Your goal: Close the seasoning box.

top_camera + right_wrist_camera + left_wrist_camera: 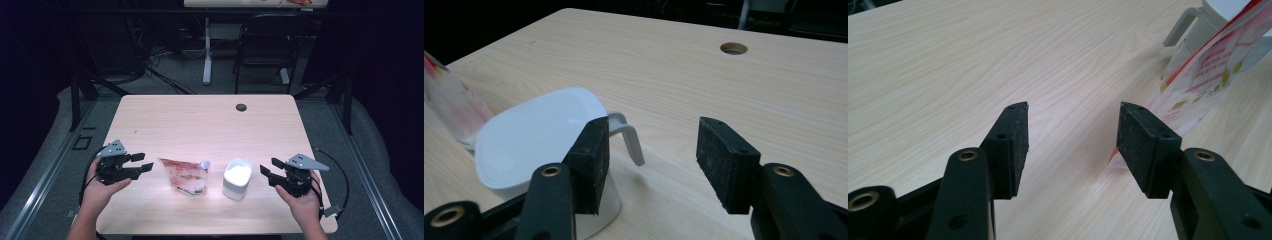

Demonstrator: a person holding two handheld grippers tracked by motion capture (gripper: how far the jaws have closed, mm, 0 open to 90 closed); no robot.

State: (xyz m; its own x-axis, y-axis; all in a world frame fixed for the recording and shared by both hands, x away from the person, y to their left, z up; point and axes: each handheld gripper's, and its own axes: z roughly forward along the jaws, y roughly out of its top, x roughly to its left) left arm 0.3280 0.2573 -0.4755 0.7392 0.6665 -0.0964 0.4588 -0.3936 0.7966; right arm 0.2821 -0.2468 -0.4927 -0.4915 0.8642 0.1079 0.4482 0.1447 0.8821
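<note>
Near the front edge of the pale wooden bench [200, 120], a little left of its middle: a clear plastic pouch [185, 175] with red and yellow print and a small white spout cap at its upper right corner. Tilted rather than flat, with its base nearest the front edge. Close up in the left gripper view, same pouch [1215, 65], see-through film with red edging, standing just right of the right-hand jaw.

Just right of the pouch, close by it: a white lidded container [237, 178], rounded-rectangular, with a smooth white lid shut on top. Contents hidden under the lid. In the right gripper view, container [531, 145] with a thin curved white handle sticking out from its side toward the gap between the jaws. Whether pouch and container touch, impossible to tell.

Left claw [145, 163] held just above the bench to the left of the pouch, jaws spread apart, nothing between them, pointing right toward the pouch. Left hand [100, 187] wrapped around the claw body from below, forearm entering from the bottom edge.

Right claw [266, 172] held to the right of the container, jaws likewise spread with bare bench between them, pointing left at the container. Right hand [305, 200] gripping from behind, a cable looping off to the right.
</note>
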